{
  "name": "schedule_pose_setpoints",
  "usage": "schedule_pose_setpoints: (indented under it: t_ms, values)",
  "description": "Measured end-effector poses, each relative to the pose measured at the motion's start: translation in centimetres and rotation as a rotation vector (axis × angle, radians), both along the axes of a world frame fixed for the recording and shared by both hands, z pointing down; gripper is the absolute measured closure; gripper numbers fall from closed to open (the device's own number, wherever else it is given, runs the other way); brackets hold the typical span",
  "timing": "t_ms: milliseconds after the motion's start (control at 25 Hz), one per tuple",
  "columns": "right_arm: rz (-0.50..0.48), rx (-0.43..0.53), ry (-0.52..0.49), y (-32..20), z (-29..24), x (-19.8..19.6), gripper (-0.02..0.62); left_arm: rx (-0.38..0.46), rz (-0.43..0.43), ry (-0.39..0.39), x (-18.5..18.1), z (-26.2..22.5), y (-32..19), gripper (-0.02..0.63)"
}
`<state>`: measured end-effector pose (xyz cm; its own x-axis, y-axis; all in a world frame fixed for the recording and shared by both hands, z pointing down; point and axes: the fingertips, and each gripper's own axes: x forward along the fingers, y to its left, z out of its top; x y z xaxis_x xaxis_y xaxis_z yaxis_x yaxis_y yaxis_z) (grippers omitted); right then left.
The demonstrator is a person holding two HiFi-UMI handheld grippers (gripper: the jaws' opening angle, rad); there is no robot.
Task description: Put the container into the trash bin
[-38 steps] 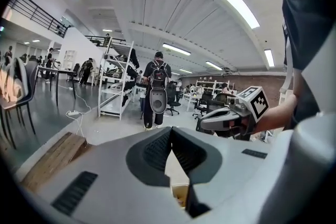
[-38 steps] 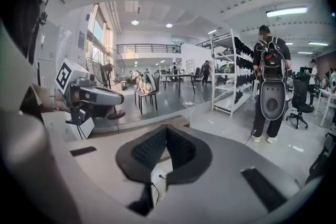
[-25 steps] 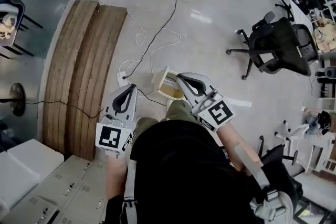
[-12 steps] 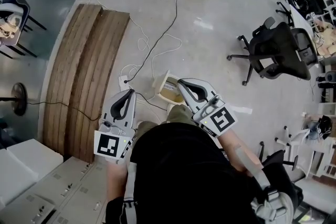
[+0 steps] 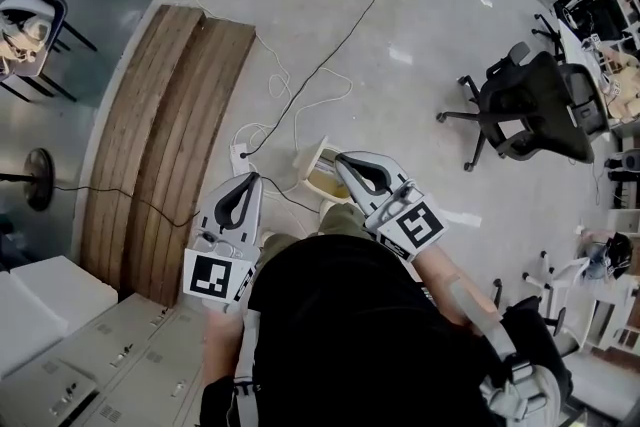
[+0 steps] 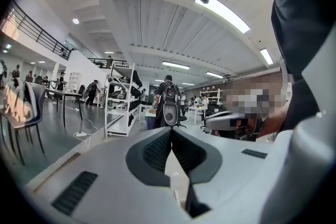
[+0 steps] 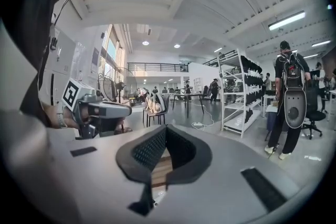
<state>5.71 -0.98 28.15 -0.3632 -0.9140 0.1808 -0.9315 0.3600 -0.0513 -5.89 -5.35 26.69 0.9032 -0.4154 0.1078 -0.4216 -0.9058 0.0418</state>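
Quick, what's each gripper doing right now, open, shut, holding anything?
Left gripper: shut, jaws together, nothing held.
Right gripper: shut, jaws together, nothing held.

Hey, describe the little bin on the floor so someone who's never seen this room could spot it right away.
Find the long wooden boards lying on the pale floor, then look just right of them, past the white power strip. The bin is seen there by the tip of the right claw: small, cream, boxy and open-topped, the only upright box among the loose cables.
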Motion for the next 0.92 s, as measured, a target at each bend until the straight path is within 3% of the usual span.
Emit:
schedule_pose_setpoints:
  t_ms: [920]
  values:
    - [-0.004,-0.03,-0.037,-0.5,0.8,1.0,0.58,-0.02,-0.02,0.004,0.6,0.6,-0.4,0.598]
